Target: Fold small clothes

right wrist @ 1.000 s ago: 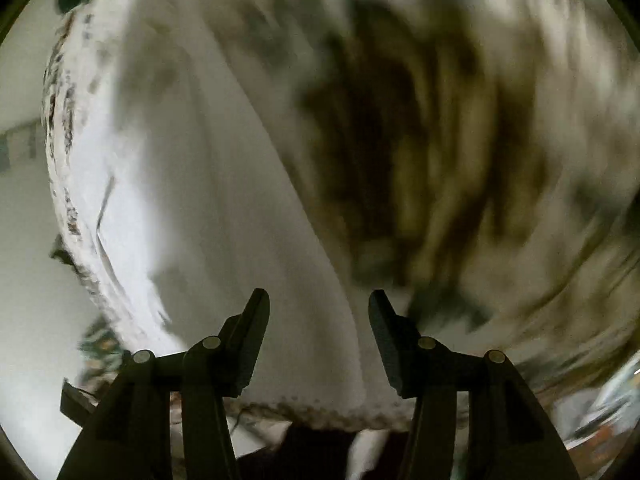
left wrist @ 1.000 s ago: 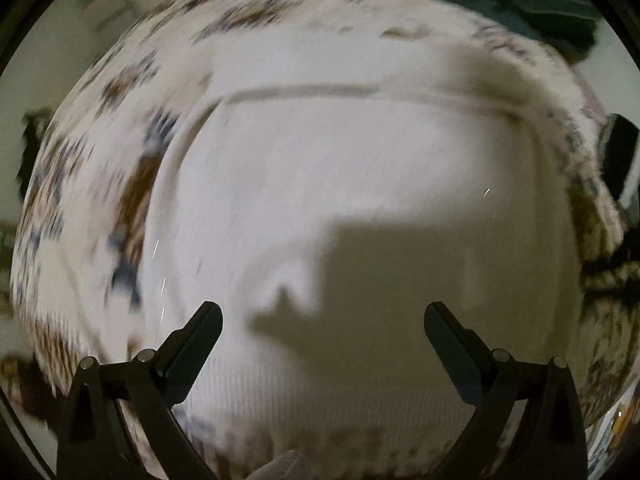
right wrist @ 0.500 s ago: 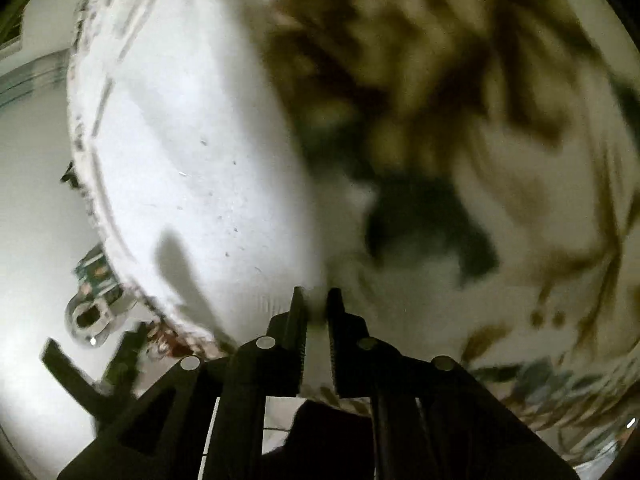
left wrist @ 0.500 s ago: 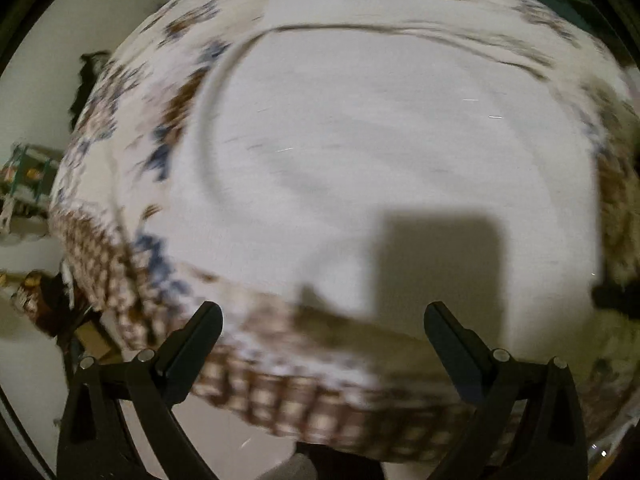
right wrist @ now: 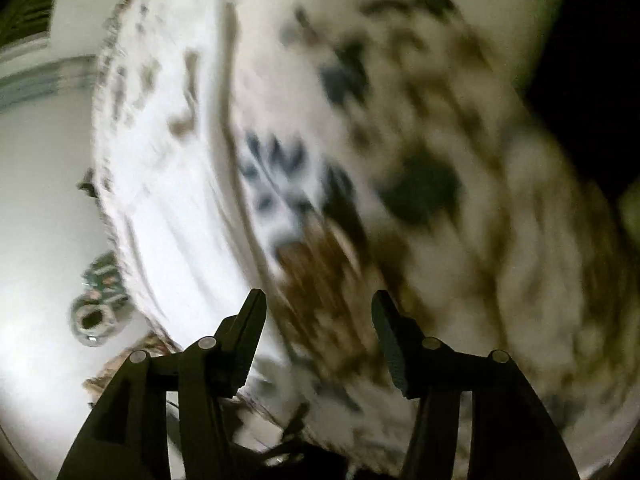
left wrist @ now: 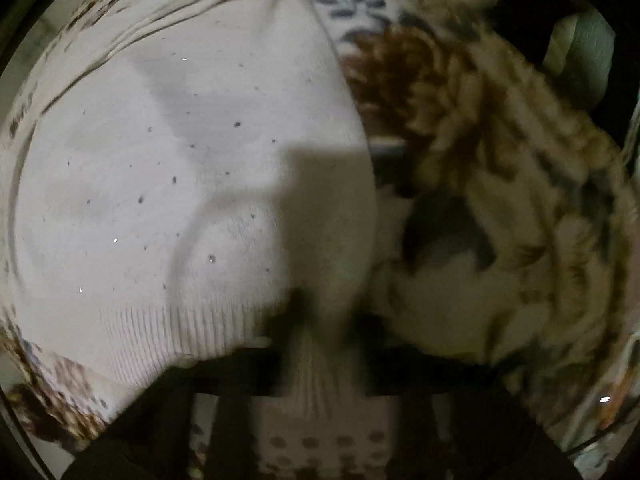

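A white knit garment [left wrist: 168,184] with a ribbed hem lies on a cream cloth with brown and blue patterns [left wrist: 500,184]. My left gripper [left wrist: 320,320] is shut on the ribbed hem of the garment; its fingers are blurred dark shapes close together at the bottom middle. In the right wrist view the white garment [right wrist: 180,216] runs along the left and the patterned cloth [right wrist: 460,200] fills the right. My right gripper [right wrist: 318,320] is open and empty just above the patterned cloth.
A white surface [right wrist: 40,200] lies left of the cloth, with a small metal and green object [right wrist: 96,304] on it. A pale green item [left wrist: 580,52] sits at the far right beyond the cloth.
My left gripper was open above the garment and has now shut on its hem. My right gripper shut on the garment edge half a second ago and has now opened and let go.
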Motion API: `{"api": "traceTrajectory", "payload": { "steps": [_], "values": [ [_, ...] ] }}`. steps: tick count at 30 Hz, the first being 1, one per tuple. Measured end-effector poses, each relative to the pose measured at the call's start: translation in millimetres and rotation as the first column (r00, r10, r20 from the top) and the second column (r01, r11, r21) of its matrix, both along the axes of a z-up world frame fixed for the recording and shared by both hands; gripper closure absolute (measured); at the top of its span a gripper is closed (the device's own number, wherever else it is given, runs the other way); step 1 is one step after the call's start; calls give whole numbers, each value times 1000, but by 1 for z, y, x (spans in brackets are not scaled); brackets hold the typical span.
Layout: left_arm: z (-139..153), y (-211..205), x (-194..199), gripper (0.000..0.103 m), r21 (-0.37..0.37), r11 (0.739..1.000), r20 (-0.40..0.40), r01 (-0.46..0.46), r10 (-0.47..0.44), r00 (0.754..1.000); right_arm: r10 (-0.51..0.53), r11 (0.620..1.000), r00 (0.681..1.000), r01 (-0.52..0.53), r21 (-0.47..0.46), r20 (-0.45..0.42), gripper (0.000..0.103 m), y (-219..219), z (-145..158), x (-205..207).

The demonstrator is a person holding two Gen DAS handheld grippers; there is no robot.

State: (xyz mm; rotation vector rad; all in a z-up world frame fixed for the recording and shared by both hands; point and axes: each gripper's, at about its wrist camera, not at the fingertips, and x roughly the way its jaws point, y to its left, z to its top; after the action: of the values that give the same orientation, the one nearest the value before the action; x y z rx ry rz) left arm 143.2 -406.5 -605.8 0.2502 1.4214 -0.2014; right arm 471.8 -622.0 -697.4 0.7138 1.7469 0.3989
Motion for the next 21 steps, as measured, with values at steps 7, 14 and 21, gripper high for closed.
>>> {"api": "traceTrajectory", "payload": {
  "steps": [7, 14, 21],
  "values": [
    [19, 7, -9, 98, -55, 998, 56, 2, 1, 998, -183, 967, 982, 171, 186, 48, 46, 27, -37, 120],
    [30, 2, -2, 98, -70, 998, 49, 6, -3, 999, -272, 935, 962, 255, 246, 34, 95, 45, -69, 181],
    [34, 25, 2, 98, -120, 993, 59, -17, 25, 998, -229, 973, 966, 224, 56, 120, 97, 23, -53, 186]
  ]
}}
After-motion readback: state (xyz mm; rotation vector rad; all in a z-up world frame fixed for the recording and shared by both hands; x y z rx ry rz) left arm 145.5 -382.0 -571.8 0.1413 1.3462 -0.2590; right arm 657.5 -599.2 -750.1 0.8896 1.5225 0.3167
